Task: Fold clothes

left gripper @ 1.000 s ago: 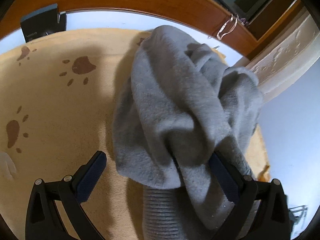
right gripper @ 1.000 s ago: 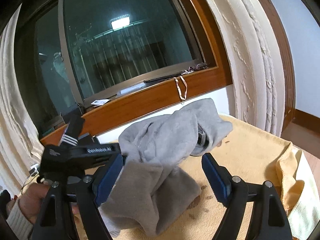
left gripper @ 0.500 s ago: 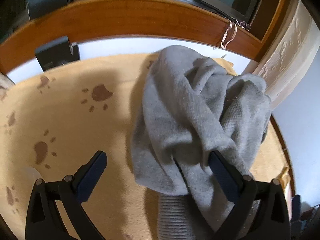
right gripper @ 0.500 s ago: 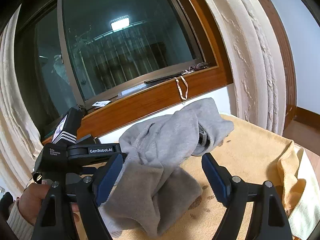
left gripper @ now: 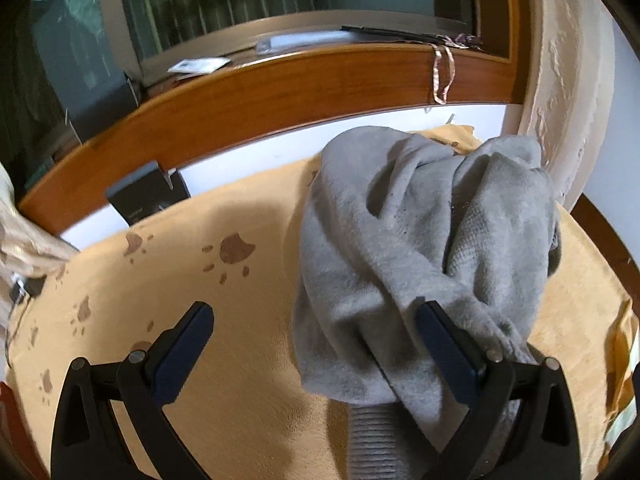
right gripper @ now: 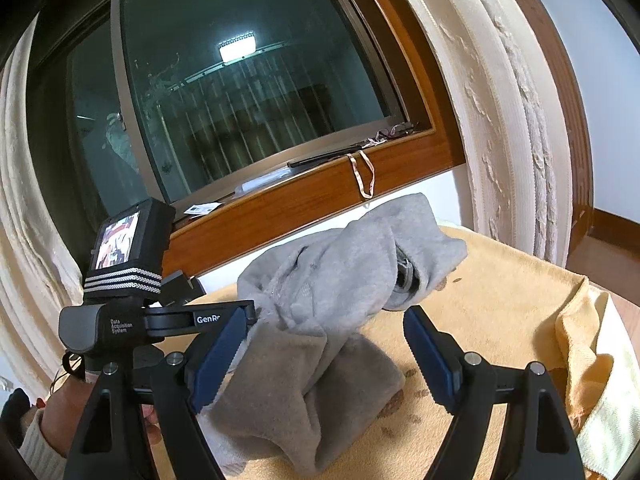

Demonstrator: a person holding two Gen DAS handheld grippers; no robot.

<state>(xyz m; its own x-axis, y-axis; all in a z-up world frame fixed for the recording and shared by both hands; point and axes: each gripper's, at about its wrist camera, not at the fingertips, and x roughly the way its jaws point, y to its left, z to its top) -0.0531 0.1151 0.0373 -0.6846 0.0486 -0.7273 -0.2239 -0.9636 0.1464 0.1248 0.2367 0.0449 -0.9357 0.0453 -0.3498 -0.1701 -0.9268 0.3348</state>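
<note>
A crumpled grey sweatshirt point(left gripper: 420, 240) lies heaped on an orange paw-print blanket point(left gripper: 180, 288); its ribbed hem shows at the bottom of the left wrist view. My left gripper point(left gripper: 316, 348) is open, its right finger point(left gripper: 448, 352) against the cloth, its left finger over bare blanket. In the right wrist view the sweatshirt point(right gripper: 328, 320) lies between the open fingers of my right gripper point(right gripper: 320, 352), which holds nothing. The left gripper's body point(right gripper: 160, 320) shows at the left of that view.
A wooden window sill point(left gripper: 280, 92) with papers and a hanging band runs behind the blanket. A small black box point(left gripper: 148, 196) stands by the wall. A cream curtain point(right gripper: 508, 120) hangs at the right. The blanket's folded edge point(right gripper: 580, 340) lies at the right.
The left gripper has tilted up and drawn back, so more of the window sill shows and the sweatshirt sits farther right. The right gripper has barely moved. Both stay open.
</note>
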